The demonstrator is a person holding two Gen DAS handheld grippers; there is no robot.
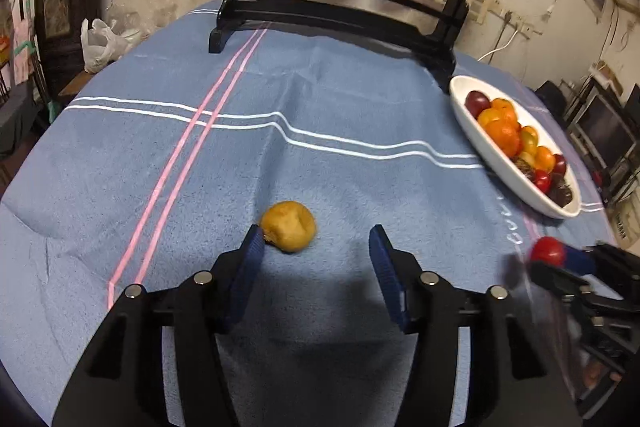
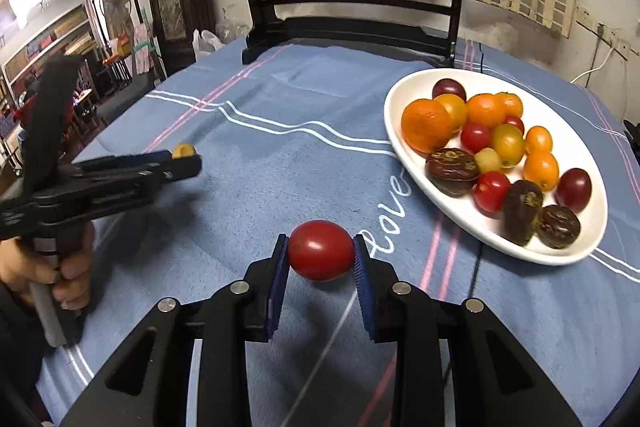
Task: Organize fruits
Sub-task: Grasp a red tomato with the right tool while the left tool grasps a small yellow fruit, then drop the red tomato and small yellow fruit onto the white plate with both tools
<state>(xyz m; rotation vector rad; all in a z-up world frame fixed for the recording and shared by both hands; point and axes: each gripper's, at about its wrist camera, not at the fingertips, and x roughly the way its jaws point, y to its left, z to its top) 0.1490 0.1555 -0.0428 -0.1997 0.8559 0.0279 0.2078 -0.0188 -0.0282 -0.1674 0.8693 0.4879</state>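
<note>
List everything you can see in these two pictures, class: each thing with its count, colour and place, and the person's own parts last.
Tablecloth: one, blue with white and pink stripes, covering the table.
Dish: one, white, oval, at the right.
Fruits in dish: over a dozen; orange, red, yellow, dark purple, brown.
Yellow fruit: one, on the cloth, at the left gripper's fingertip.
Red tomato: one, between the right gripper's fingers.
Screen stand: one, black, at the back.
Plastic bag: one, white, far left.
Left gripper: open.
Right gripper: shut on the tomato.
Hand: one, holding the left gripper's handle.
</note>
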